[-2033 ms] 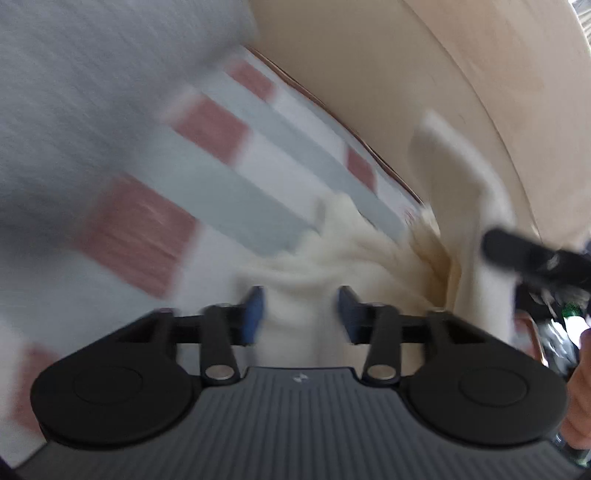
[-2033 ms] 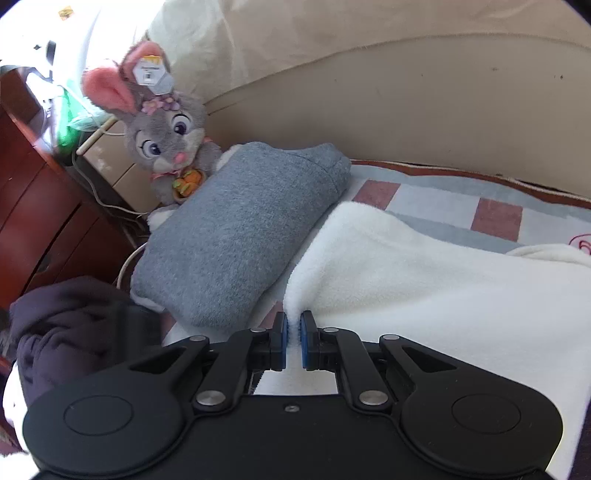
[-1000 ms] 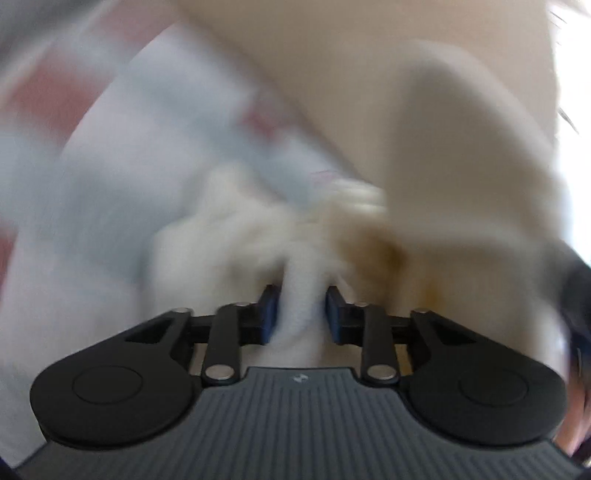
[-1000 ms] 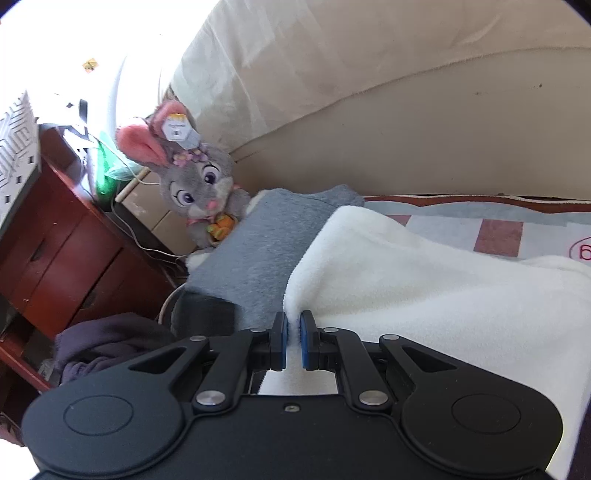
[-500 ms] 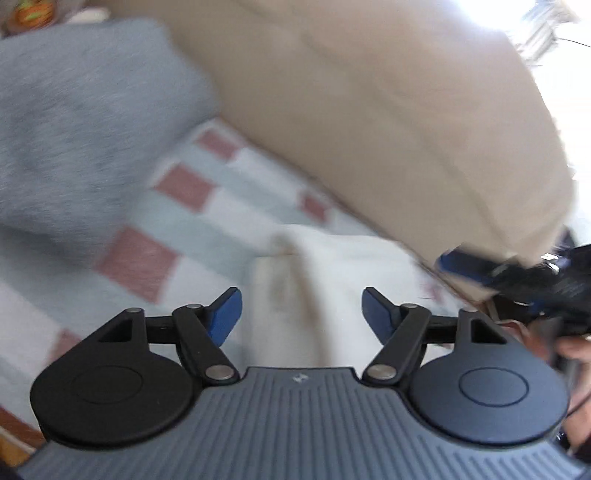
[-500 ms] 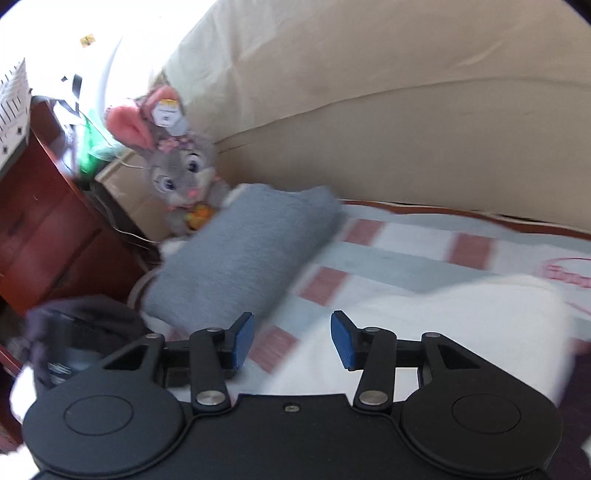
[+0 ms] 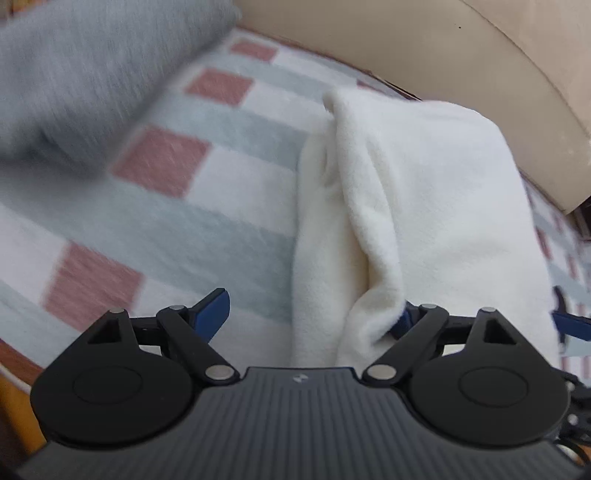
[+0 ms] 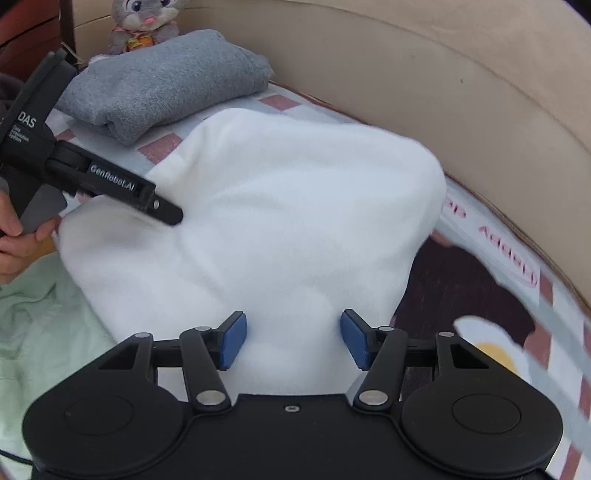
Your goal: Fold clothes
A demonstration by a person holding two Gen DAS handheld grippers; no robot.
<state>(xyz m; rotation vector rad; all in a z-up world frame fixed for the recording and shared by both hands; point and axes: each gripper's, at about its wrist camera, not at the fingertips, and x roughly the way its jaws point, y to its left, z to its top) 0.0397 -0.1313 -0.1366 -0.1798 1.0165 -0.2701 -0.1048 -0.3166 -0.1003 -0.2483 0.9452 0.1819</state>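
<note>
The white fleece garment (image 8: 280, 206) lies folded on the checked bed cover (image 7: 207, 206), its far edge close under the beige padded bed wall (image 8: 461, 92). Both claws have just been opening: the right claw (image 8: 293, 339) stands wide over the near end of the fleece with cloth between its pads but not pinched, and the left claw (image 7: 310, 314) is spread too, a loose fold lying against its right pad without being gripped. The fold looks freshly laid, so the thing now, I'd judge, is to lift both claws clear without dragging the nap, then press the lumpy left edge flat. Room is tight on the far side against the wall; the grey folded sweater (image 8: 162, 81) sits far left, apart from the fleece, with the plush rabbit (image 8: 146, 18) behind it. Pale green cloth (image 8: 40, 325) crowds the near left, so the open way out is upward.
</note>
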